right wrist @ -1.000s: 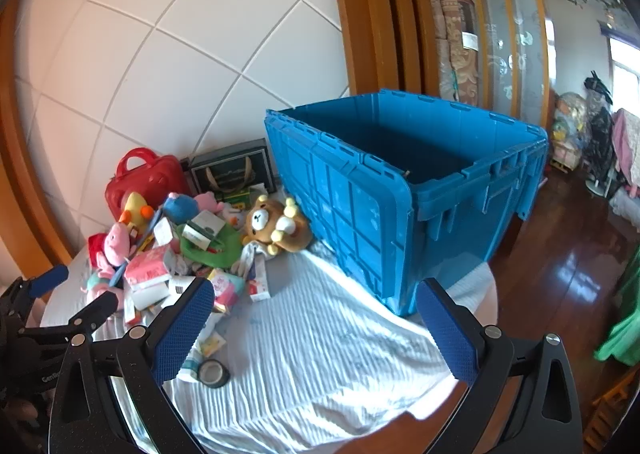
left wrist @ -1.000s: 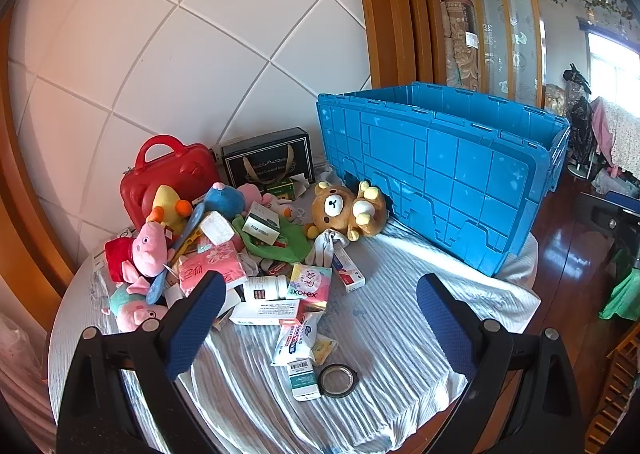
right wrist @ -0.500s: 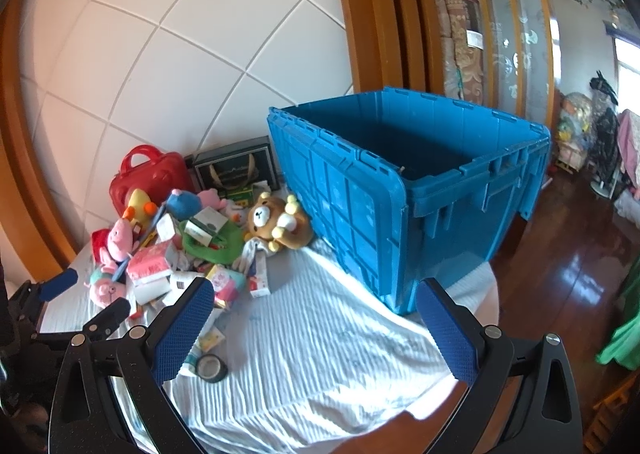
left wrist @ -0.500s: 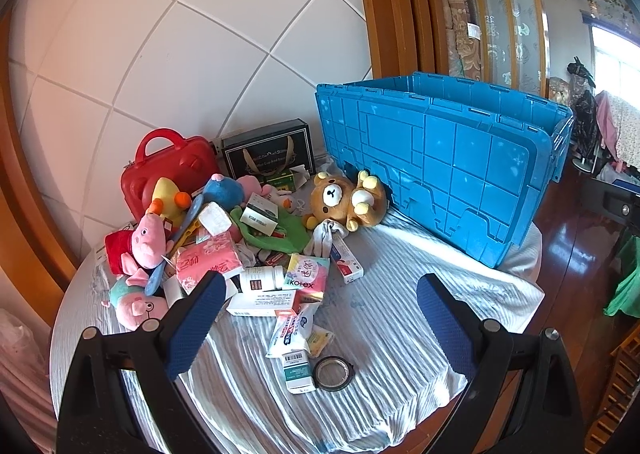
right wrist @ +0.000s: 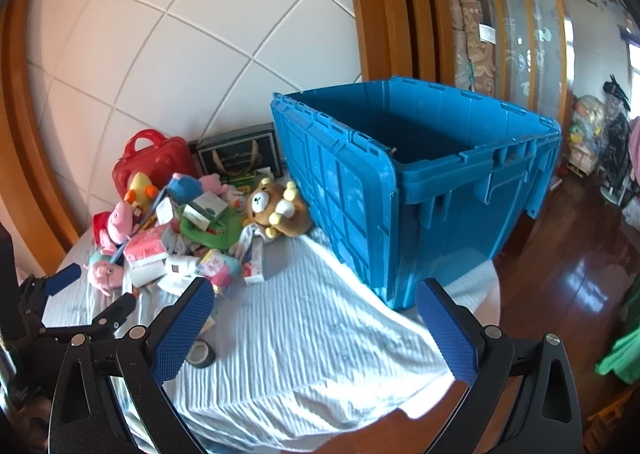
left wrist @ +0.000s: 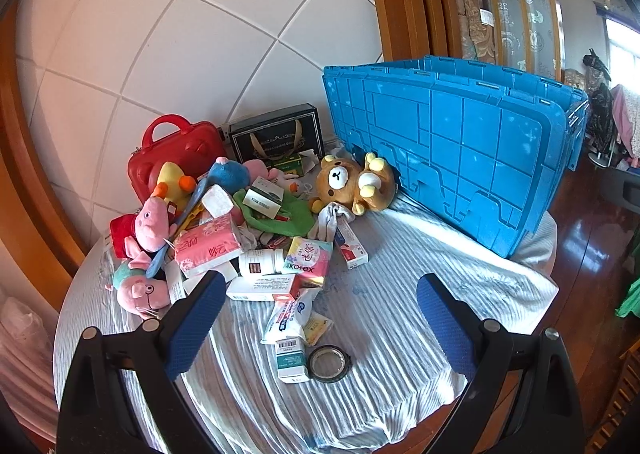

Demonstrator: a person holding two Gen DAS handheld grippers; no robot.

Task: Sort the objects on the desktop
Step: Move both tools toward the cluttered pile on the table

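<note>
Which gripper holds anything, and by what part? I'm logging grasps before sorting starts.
Neither. The left gripper and right gripper are both open, with nothing between their fingers.

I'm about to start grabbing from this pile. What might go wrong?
The pile is tangled: lifting the pink tissue pack may drag the blue stick and white bottle beside it. The tape roll lies flat, hard for open jaws to pinch. The blue crate has high walls, so lift items well clear.

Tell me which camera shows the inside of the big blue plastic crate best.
The right wrist view: it looks over the big blue plastic crate's rim into its dark interior. The left wrist view shows only its ribbed outer wall.
</note>
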